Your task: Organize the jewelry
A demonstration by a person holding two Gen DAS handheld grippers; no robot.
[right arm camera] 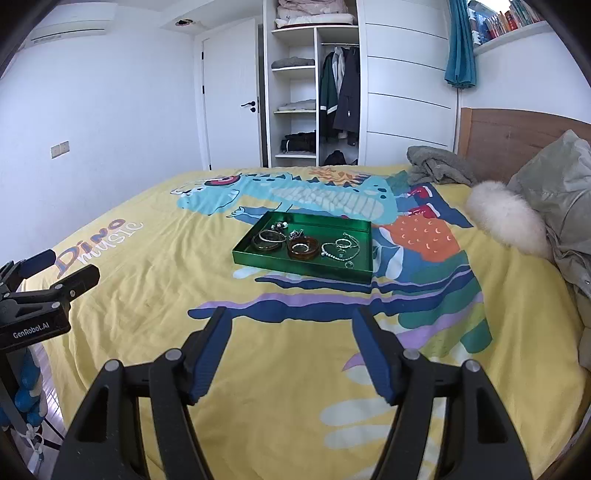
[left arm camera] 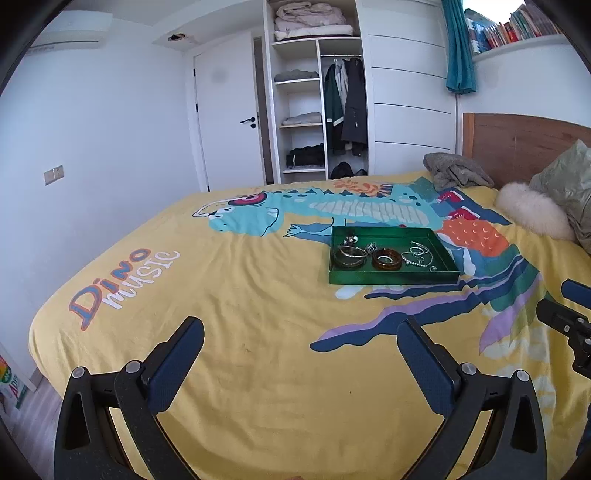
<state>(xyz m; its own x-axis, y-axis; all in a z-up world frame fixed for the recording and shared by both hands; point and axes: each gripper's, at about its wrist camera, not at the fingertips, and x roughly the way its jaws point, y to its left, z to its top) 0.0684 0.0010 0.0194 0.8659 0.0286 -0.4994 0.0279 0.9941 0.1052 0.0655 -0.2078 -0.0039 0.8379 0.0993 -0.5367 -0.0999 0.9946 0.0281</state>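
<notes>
Where the yellow bedspread (right arm camera: 155,295) carries its printed dinosaur, a single green tray (right arm camera: 258,263) sits at the centre of the right wrist view and right of centre in the left wrist view, holding all the jewelry in sight. At its left end lie stacked metal bangles (right arm camera: 269,239), apparently two, though the count is uncertain; beside them, toward the middle, is one amber-brown bangle (right arm camera: 303,248) with a thin silver ring resting on it. The right half holds silver chains and bracelets (right arm camera: 341,249) tangled together, too fine to count, with one small ring (right arm camera: 349,264) near the front wall. Small dark and silver pieces (right arm camera: 286,229) lie along the far side, too small to identify.

Legible writing: "DINO MUSIC" (left arm camera: 118,284) printed on the bedspread at left in both views, and "GenRobot.AI" on the body of the left gripper (right arm camera: 55,267) at the left edge of the right wrist view.

Both claws hover over the bedspread in the lower part of their own views, well short of the tray. The left gripper's fingers are spread wide with nothing between them; the right gripper (right arm camera: 291,321) is likewise spread and empty.

Beyond: one grey blanket (right arm camera: 436,164), one white fluffy cushion (right arm camera: 506,218), one wooden headboard (right arm camera: 517,136), an open wardrobe (right arm camera: 314,92), one teal curtain (right arm camera: 460,44), a shelf of books (left arm camera: 517,27).
</notes>
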